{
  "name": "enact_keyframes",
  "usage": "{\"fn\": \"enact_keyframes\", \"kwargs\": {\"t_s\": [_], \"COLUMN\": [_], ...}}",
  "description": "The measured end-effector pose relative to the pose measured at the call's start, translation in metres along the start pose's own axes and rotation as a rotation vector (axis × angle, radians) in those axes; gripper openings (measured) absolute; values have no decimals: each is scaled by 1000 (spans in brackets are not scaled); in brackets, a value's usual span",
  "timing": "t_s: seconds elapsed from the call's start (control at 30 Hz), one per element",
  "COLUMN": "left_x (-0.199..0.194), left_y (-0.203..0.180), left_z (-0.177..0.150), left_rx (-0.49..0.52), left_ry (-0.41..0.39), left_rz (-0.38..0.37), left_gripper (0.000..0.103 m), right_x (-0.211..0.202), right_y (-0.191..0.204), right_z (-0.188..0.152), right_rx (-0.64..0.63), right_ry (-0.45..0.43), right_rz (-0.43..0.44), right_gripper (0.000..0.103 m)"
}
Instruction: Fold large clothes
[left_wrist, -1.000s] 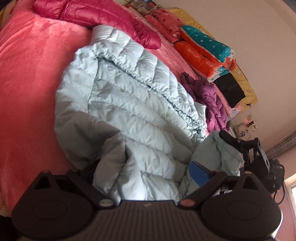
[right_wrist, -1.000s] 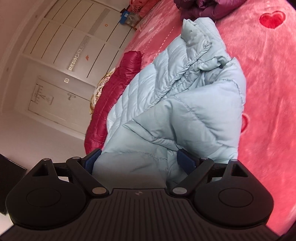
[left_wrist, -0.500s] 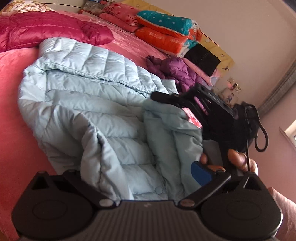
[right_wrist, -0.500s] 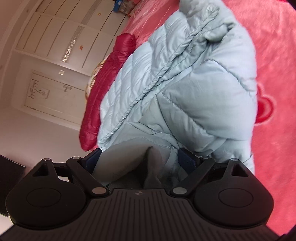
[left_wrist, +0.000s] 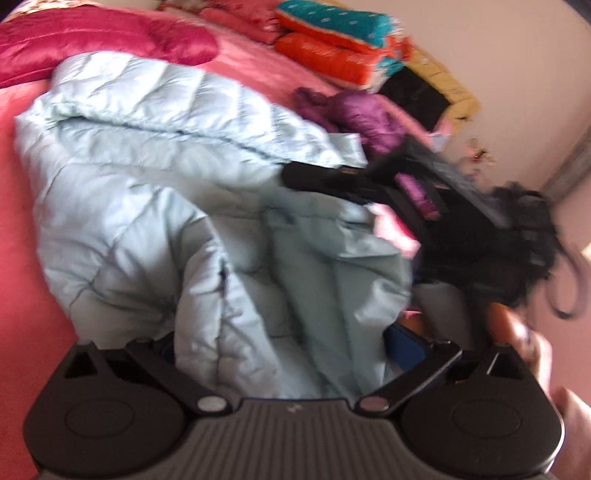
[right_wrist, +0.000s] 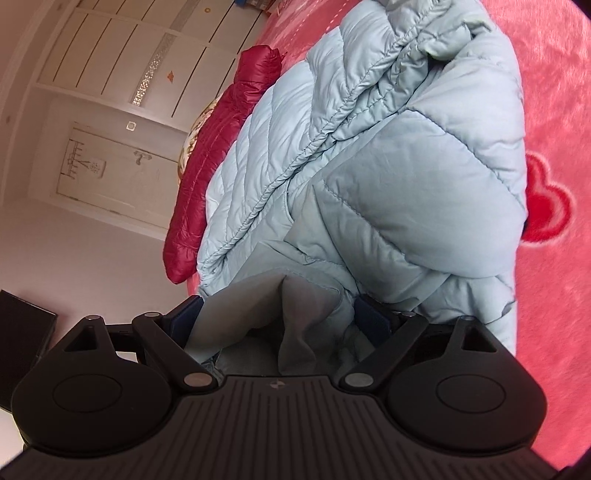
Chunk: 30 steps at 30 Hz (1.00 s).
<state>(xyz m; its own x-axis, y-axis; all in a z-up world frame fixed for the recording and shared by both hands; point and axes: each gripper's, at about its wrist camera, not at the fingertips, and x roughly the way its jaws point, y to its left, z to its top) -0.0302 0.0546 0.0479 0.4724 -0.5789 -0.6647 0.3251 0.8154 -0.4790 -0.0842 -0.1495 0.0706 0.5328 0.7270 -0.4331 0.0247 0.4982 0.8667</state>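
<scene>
Jacket (right_wrist: 369, 155) hem now higher, bedspread (right_wrist: 554, 92) alongside.

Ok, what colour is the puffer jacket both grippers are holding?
Pale blue jacket, quilted; clearest in the right wrist view.

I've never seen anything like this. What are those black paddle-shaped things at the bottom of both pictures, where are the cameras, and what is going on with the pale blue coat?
No robot arm here: a person holds a two-finger grabbing tool in each hand, and a wide-angle camera on each tool looks forward along its fingers. The black shapes at the bottom are the tools themselves.

One picture is from the left gripper, somewhat blurred; the other is from the right gripper. In the left view the right tool shows as the dark object across the coat.

On the pink bedspread lies a light blue puffer jacket, partly doubled over. Each tool has jacket fabric bunched between its blue-padded fingers, apparently gripped for folding. Beside it lie a red jacket, a purple jacket and stacked bedding.
</scene>
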Motion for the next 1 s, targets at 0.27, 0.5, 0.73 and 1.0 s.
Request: {"fn": "enact_keyframes", "kwargs": {"t_s": [0.27,0.5,0.73,1.0], "left_x": [-2,-9,-12,-14], "left_y": [22,47,58,66], "left_z": [3,3,3,2], "left_rx": [-97,-180,-235,-276], "left_ry": [-13,-37,-51,-59], "left_rz": [45,47,17,-7], "left_gripper": [102,98,95,95], "right_x": [-28,-57,-94,-78], "right_y": [19,22,26,37], "right_z": [-6,-33,-60,-90], "right_rx": [-205,-371,-493,-751], "right_ry": [-11,-36,-68,-6], "right_rz": [-188,-358,-451,-617], "right_gripper": [103,103,103,103]}}
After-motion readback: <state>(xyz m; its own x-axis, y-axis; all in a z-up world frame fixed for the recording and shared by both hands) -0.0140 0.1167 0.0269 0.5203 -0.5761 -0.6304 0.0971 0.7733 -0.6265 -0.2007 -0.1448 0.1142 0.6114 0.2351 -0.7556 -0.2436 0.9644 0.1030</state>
